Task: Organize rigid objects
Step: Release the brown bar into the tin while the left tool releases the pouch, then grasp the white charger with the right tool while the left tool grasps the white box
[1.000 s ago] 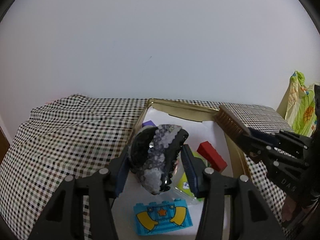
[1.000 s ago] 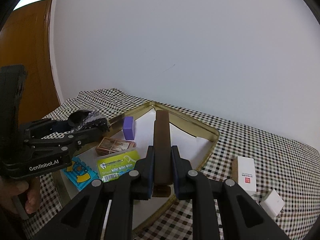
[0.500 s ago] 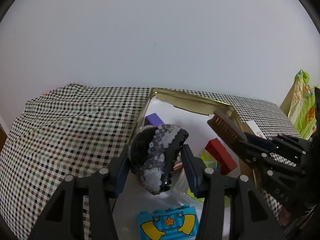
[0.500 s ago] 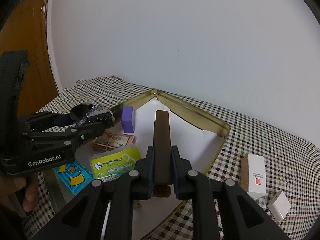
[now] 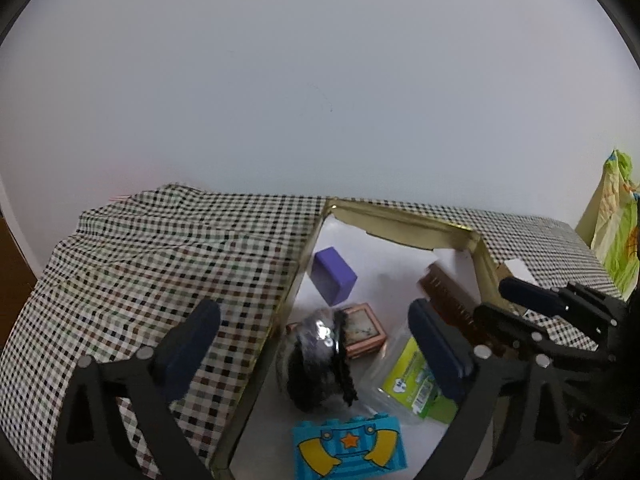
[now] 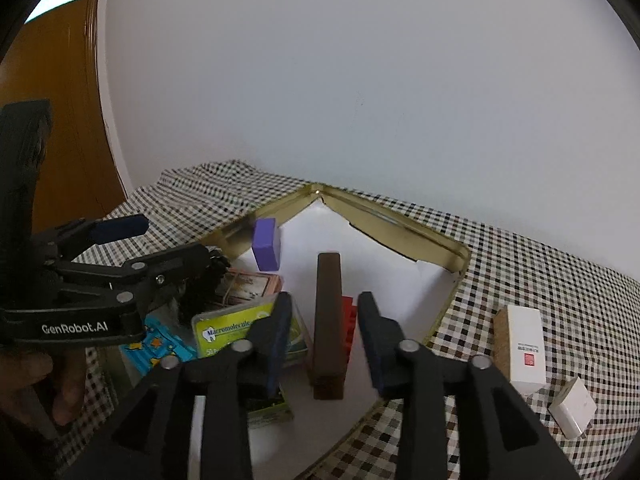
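A gold tin tray lined with white paper lies on the checked cloth. My left gripper is open above its left side; a black sequined hair claw lies loose in the tray below it. My right gripper is open; a brown brush lies in the tray between its fingers, also seen in the left wrist view. In the tray are a purple block, a red brick, a card box, a green floss pack and a blue toy brick.
Right of the tray on the cloth lie a white box with a red mark on a cork block and a small white cube. A wooden door stands at the left. A green patterned cloth hangs at the far right.
Both grippers have opened. The hair claw dropped from my left gripper into the tray, and the brush left my right gripper and now lies in the tray.
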Available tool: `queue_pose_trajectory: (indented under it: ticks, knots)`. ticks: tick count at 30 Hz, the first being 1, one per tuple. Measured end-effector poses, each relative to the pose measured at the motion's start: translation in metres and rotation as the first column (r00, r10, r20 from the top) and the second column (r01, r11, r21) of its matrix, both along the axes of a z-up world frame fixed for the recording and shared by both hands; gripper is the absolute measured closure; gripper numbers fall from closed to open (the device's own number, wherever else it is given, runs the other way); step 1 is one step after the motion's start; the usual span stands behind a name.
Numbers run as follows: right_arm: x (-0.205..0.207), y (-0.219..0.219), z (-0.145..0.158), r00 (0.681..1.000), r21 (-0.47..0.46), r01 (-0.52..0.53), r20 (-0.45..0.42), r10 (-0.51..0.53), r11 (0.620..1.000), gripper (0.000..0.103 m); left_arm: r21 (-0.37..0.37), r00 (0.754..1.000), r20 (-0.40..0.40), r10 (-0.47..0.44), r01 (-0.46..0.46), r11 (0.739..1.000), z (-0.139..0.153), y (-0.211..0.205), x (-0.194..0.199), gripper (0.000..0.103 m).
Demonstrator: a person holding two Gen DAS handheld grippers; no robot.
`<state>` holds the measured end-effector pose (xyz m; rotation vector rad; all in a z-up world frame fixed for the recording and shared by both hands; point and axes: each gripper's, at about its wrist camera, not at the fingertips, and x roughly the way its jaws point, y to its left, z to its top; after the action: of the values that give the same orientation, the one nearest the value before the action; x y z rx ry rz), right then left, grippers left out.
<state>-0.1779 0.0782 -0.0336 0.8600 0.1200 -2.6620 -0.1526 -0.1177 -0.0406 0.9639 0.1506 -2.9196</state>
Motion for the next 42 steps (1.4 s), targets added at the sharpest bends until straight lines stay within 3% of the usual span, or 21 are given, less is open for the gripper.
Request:
queue_pose_trajectory:
  ticks: [3, 5, 10, 19, 30, 36, 42]
  knots:
    - [0.001, -0.002, 0.003, 1.0, -0.02, 0.001, -0.016, -0.002, 1.0, 0.048, 0.004, 1.0, -0.011, 0.009, -0.009, 1.0, 0.003, 0.004, 0.001, 0.0]
    - [0.006, 0.004, 0.005, 0.999, -0.029, 0.004, -0.035, -0.005, 1.0, 0.045, 0.006, 1.0, -0.008, 0.012, -0.012, 1.0, 0.004, 0.007, 0.001, 0.0]
    - [0.01, 0.021, 0.008, 0.998, -0.031, 0.027, -0.048, -0.028, 0.999, 0.044, 0.019, 1.0, -0.009, 0.013, -0.013, 1.0, 0.007, 0.016, 0.001, 0.0]
    - [0.008, 0.06, 0.004, 0.996, -0.033, 0.077, -0.045, -0.079, 0.996, 0.044, 0.022, 0.997, -0.026, -0.075, 0.075, 0.997, 0.015, 0.066, -0.004, 0.0]
    - [-0.008, 0.166, -0.03, 0.974, 0.085, 0.218, 0.045, -0.222, 0.972, 0.043, 0.068, 0.981, 0.039, -0.189, 0.186, 0.98, 0.002, 0.158, -0.039, 0.0]
    - [-0.022, 0.184, -0.04, 0.981, 0.109, 0.149, 0.113, -0.161, 0.983, 0.043, 0.048, 0.972, 0.104, -0.209, 0.205, 0.978, -0.008, 0.195, -0.069, 0.0]
    - [-0.029, 0.185, -0.048, 0.984, 0.086, 0.08, 0.155, -0.093, 0.993, 0.043, 0.06, 0.971, 0.122, -0.206, 0.2, 0.978, -0.011, 0.203, -0.086, 0.0]
